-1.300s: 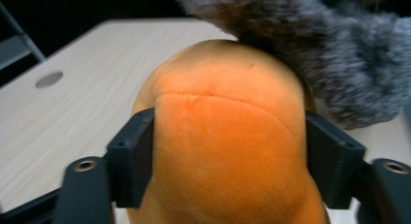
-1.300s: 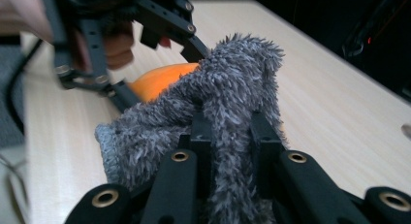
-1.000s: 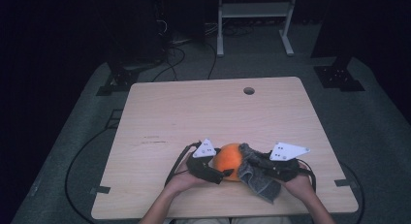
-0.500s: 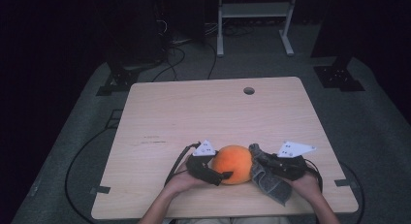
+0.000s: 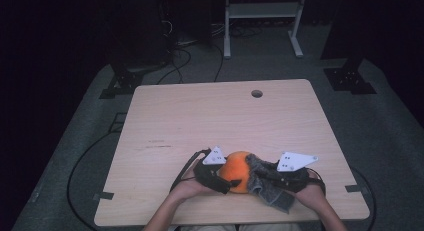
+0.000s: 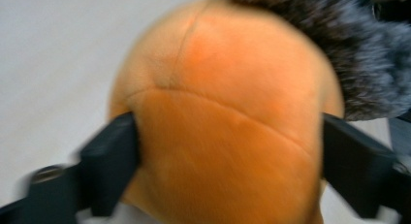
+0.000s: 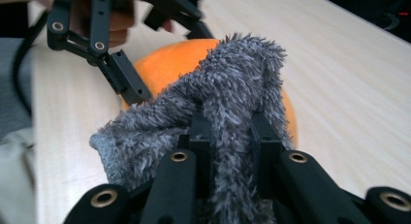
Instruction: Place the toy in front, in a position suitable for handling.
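One orange ball [image 5: 235, 171], one grey cloth [image 5: 267, 188]

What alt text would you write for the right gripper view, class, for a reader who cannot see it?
The right gripper pinches a fuzzy grey cloth and drapes it against an orange ball on a wooden table. Behind, the left gripper grips the ball's sides.

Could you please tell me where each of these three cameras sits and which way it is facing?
High view: above the person's side, facing forward and down on the table; both hands and forearms enter from the bottom.
Left gripper view: on the left claw, looking along its jaws, which clamp the orange ball.
Right gripper view: on the right claw, looking along its jaws, which pinch the grey cloth.
All three share the ball and cloth.
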`<state>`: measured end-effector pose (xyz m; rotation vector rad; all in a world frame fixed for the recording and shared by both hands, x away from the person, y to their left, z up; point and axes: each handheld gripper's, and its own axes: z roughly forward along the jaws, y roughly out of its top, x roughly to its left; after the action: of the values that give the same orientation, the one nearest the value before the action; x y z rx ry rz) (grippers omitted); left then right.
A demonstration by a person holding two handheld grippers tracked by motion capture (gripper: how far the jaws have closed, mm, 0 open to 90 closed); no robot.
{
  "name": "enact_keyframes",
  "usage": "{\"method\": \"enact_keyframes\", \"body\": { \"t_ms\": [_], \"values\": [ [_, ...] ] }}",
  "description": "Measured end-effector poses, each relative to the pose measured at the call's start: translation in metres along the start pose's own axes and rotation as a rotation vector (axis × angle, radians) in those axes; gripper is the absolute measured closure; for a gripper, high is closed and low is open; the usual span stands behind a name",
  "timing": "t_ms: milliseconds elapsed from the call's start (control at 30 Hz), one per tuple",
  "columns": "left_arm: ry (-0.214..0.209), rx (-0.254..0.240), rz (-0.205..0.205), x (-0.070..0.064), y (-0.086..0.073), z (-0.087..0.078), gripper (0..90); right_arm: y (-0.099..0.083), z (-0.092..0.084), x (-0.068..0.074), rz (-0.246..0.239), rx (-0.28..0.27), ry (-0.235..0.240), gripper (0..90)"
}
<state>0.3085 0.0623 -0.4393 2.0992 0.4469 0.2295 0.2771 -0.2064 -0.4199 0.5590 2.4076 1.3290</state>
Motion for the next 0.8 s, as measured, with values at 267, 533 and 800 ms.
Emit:
{"method": "enact_keyframes", "body": {
  "t_ms": [267, 533, 800],
  "values": [
    [0.094, -0.011, 0.11, -0.007, -0.001, 0.006, 21.4, 0.012, 0.003, -0.002, -0.01, -0.037, -0.082, 75.5],
    [0.054, -0.011, 0.036, 0.005, -0.017, 0.001, 17.9, -0.018, 0.005, -0.024, 0.109, 0.009, -0.083, 75.6],
    [0.039, -0.015, 0.011, 0.009, -0.022, 0.001, 14.4, -0.009, 0.003, -0.013, 0.071, -0.026, -0.056, 75.5]
  ]
}}
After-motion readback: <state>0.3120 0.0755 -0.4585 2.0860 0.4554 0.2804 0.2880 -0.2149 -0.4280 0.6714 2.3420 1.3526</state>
